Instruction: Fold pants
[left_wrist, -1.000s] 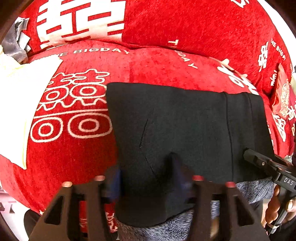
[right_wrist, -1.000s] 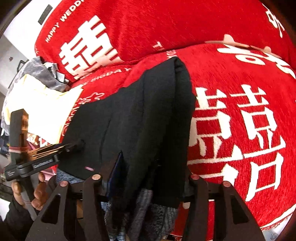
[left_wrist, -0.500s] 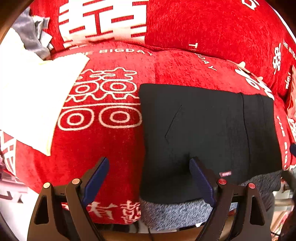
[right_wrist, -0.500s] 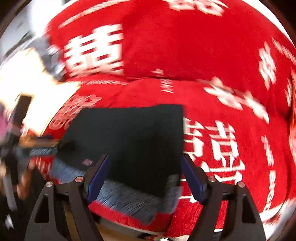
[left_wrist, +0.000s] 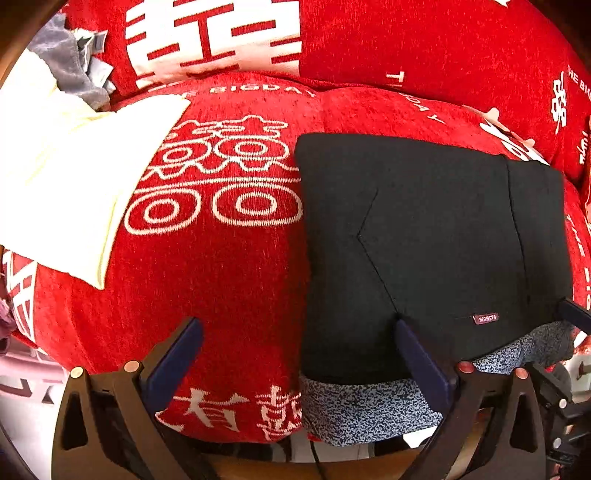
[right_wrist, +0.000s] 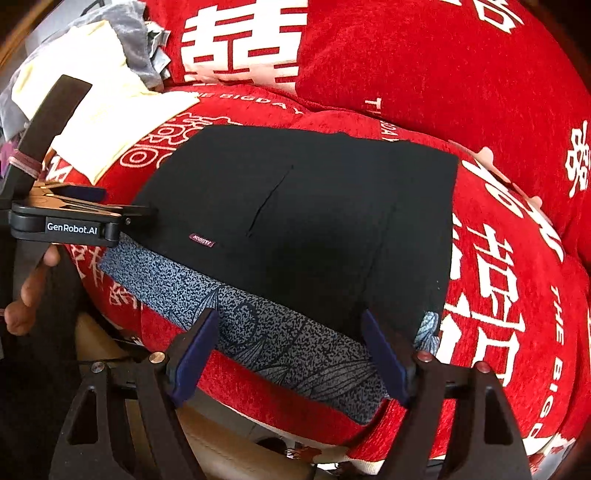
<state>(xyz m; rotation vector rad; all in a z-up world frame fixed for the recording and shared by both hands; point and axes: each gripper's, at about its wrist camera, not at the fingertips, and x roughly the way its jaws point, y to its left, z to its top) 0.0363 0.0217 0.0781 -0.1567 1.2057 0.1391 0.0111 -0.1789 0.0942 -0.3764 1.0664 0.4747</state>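
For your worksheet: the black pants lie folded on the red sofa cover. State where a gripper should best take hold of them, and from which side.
Probably grip the speckled grey waistband of the black pants, coming from the seat's front edge. It pokes out below the folded black layer and overhangs the red sofa cover, so one finger can likely slip under it.

A big red cover (left_wrist: 229, 280) with white letters and signs lies over soft cushions; a pale yellow cloth (left_wrist: 70, 177) lies on it at the left; a grey cloth (left_wrist: 70, 70) sits bunched up behind that.
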